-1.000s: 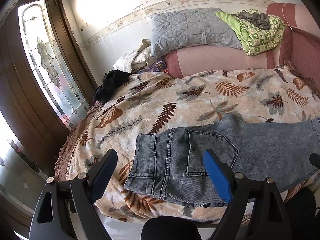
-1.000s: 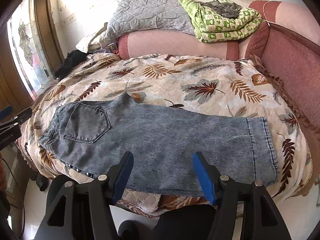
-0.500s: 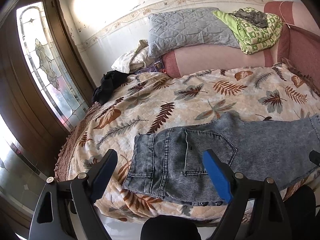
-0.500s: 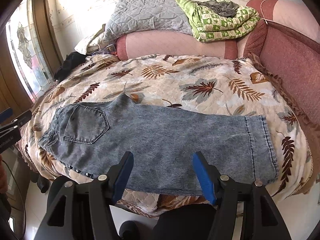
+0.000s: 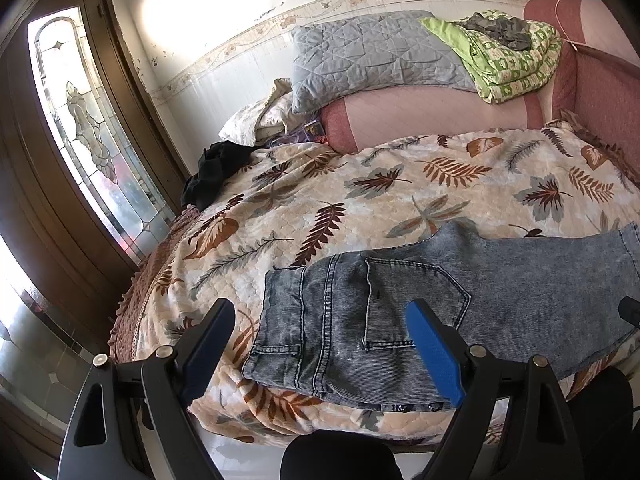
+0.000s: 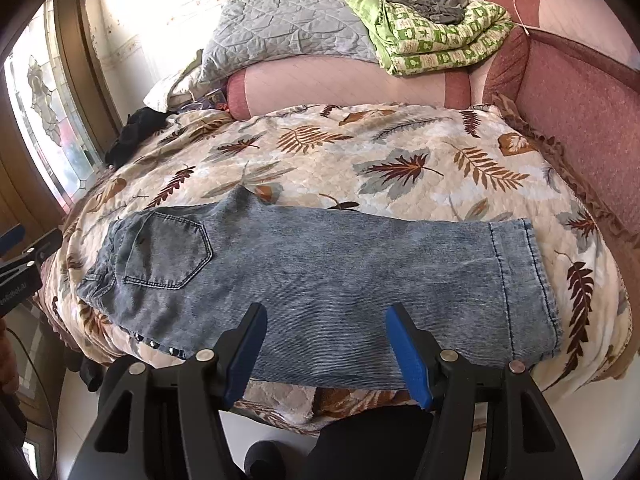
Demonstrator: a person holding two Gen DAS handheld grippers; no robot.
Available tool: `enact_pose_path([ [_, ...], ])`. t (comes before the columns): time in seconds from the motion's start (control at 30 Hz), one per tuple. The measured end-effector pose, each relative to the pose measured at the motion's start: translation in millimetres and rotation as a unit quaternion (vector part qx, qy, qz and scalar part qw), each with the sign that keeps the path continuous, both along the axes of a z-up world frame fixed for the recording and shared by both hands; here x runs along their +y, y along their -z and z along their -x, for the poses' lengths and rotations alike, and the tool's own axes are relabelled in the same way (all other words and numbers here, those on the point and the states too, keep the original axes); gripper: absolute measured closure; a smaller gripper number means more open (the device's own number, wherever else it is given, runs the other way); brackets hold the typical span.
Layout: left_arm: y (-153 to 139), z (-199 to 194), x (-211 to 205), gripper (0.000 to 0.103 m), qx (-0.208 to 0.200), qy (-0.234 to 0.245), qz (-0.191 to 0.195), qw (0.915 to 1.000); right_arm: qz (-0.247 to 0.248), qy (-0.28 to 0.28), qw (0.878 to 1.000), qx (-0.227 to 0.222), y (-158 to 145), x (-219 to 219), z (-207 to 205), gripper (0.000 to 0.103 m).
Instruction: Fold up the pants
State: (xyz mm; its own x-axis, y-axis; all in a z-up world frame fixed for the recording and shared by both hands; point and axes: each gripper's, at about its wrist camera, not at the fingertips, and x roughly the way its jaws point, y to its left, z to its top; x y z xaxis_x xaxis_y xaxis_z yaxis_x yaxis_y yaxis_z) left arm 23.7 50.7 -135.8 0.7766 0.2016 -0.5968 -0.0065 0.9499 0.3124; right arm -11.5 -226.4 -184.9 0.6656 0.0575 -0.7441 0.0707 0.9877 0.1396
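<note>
A bed covered by a leaf-print quilt (image 6: 400, 152) fills both views, its pink padded headboard (image 6: 344, 84) at the far side and a deeper red padded side (image 6: 580, 92) along the right. On top of the headboard lie a grey quilted pillow (image 6: 280, 28) and, right of it, a folded green patterned blanket (image 6: 432, 36) with a grey crumpled cloth on top. A wooden door with patterned glass (image 5: 84, 128) stands at the far left. A black garment (image 5: 212, 172) sits at the quilt's far left corner, near a pale pillow.

The pants (image 6: 320, 272), faded blue denim, lie flat along the near edge of the quilt, already doubled leg over leg, back pocket (image 6: 168, 252) up; the waist is at the left, the hem at the right.

The left gripper (image 5: 320, 336) hangs over the waist end with its blue-padded jaws spread wide, nothing between them. The right gripper (image 6: 326, 344) hangs over the near edge of the leg, jaws moderately apart and empty; whether its pads brush the denim is hard to tell from this angle.
</note>
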Motion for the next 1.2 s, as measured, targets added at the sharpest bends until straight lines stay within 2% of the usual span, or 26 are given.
enact_pose_path([
  [1.2,6.2,-2.0,2.4,0.015,0.011,0.0,0.001,0.9999,-0.009,0.002,1.0,0.004,4.2,-0.5,0.8,0.037],
])
